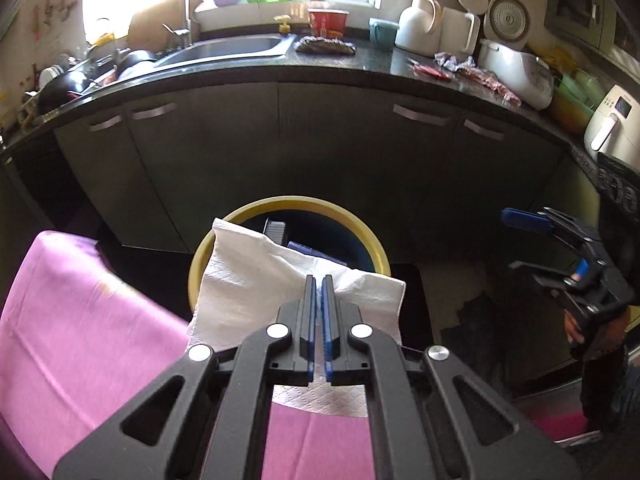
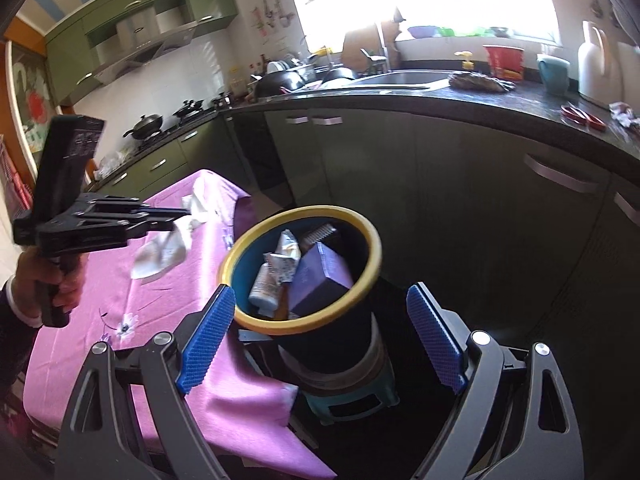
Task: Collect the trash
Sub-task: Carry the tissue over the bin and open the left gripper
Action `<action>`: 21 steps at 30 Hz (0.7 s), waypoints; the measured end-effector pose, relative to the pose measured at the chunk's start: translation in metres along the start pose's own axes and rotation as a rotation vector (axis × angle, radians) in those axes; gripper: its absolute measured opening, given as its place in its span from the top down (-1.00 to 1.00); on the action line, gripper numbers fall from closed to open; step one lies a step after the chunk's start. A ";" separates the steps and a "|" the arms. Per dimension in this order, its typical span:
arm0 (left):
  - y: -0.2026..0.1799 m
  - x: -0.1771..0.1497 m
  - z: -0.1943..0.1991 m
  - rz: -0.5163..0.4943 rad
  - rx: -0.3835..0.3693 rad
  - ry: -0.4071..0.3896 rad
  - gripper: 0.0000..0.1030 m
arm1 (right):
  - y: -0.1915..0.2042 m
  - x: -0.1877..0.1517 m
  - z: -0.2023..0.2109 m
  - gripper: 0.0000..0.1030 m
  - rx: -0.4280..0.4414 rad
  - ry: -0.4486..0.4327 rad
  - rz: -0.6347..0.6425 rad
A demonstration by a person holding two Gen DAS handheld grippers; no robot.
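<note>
1 napkin (image 1: 256,276) pinched in left hand-held gripper (image 1: 319,292).

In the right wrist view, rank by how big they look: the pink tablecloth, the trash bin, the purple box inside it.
1. pink tablecloth
2. trash bin
3. purple box

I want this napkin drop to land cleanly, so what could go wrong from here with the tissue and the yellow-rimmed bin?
1. The left gripper pinches the white paper napkin by one edge; the loose sheet may drape over the yellow-rimmed trash bin rim or fall outside.
2. The bin already holds a purple box and a squeezed tube, so the napkin may sit high.
3. The open right gripper is close to the bin and could knock it.
</note>
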State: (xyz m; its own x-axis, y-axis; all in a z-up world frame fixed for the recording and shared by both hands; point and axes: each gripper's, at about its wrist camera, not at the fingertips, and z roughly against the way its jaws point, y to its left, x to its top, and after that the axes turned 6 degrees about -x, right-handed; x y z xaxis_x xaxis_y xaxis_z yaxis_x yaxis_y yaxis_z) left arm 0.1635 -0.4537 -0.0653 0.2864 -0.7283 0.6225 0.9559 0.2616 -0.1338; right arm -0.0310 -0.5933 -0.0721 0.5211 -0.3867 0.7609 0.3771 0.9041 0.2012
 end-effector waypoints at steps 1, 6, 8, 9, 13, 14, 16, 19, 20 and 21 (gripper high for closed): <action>0.002 0.008 -0.015 -0.003 -0.004 0.016 0.94 | -0.004 0.000 0.000 -0.69 -0.005 0.001 -0.009; 0.016 0.025 -0.062 0.017 0.008 0.073 0.94 | -0.025 -0.002 -0.001 -0.69 -0.016 0.003 -0.047; 0.023 0.027 -0.079 0.027 0.019 0.101 0.93 | -0.028 -0.002 -0.002 -0.69 -0.015 0.007 -0.050; 0.026 0.027 -0.087 0.028 0.026 0.117 0.88 | -0.029 -0.002 -0.003 -0.69 -0.015 0.010 -0.049; 0.034 0.023 -0.102 0.037 0.056 0.131 -0.28 | -0.028 0.000 -0.008 -0.69 -0.002 0.019 -0.051; 0.034 0.022 -0.100 0.034 0.075 0.113 -0.28 | -0.026 0.001 -0.008 -0.69 0.002 0.018 -0.050; 0.032 0.020 -0.085 0.048 0.071 0.082 -0.28 | -0.020 0.003 -0.008 -0.69 0.012 0.012 -0.045; 0.026 0.011 -0.043 0.073 0.077 -0.004 -0.28 | -0.011 0.005 -0.003 -0.70 0.034 -0.001 -0.023; 0.023 0.003 -0.023 0.085 0.092 -0.039 -0.29 | -0.006 0.005 0.000 -0.71 0.043 -0.007 -0.013; 0.021 -0.006 -0.003 0.100 0.119 -0.071 -0.34 | -0.003 0.005 0.001 -0.76 0.050 -0.011 -0.006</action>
State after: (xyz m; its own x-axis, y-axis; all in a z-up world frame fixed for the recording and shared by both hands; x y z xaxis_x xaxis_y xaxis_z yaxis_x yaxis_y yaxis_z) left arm 0.1817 -0.4456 -0.0737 0.3703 -0.6495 0.6641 0.9071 0.4069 -0.1078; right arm -0.0302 -0.5976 -0.0681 0.5107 -0.3902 0.7661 0.3412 0.9099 0.2360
